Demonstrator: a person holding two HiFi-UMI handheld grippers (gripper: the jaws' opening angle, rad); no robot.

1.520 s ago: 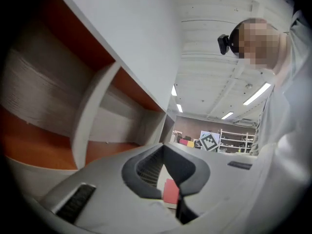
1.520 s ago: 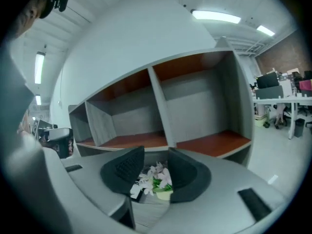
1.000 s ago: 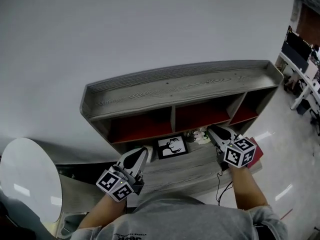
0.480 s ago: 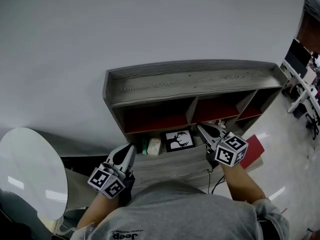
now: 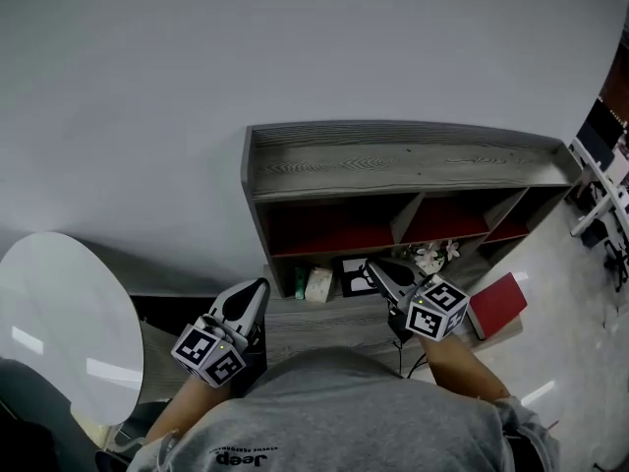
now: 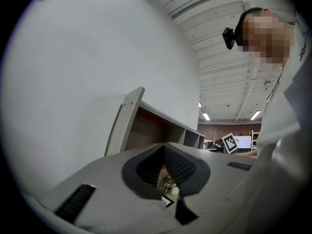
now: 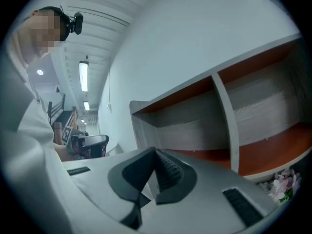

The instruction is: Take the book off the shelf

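A red book (image 5: 496, 304) lies flat at the right end of the lower ledge (image 5: 324, 330) of the grey shelf unit (image 5: 393, 160), its corner past the edge. My right gripper (image 5: 372, 264) is shut and empty, left of the book and apart from it, and points at the framed picture (image 5: 354, 276). In the right gripper view its jaws (image 7: 156, 152) meet in front of the red-lined compartments (image 7: 229, 121). My left gripper (image 5: 259, 286) is shut with nothing held, near the shelf's left end. A small bottle (image 6: 168, 185) shows below its closed jaws (image 6: 163, 147).
On the ledge stand a green bottle (image 5: 300, 283), a white object (image 5: 318, 284) and a bunch of flowers (image 5: 432, 256). A round white table (image 5: 59, 313) is at the lower left. Desks and screens (image 5: 609, 136) stand far right. The wall rises behind the shelf.
Both grippers have moved left along the shelf. The right gripper has drawn away from the red book, which stays on the ledge. The shelf now sits further right in the head view.
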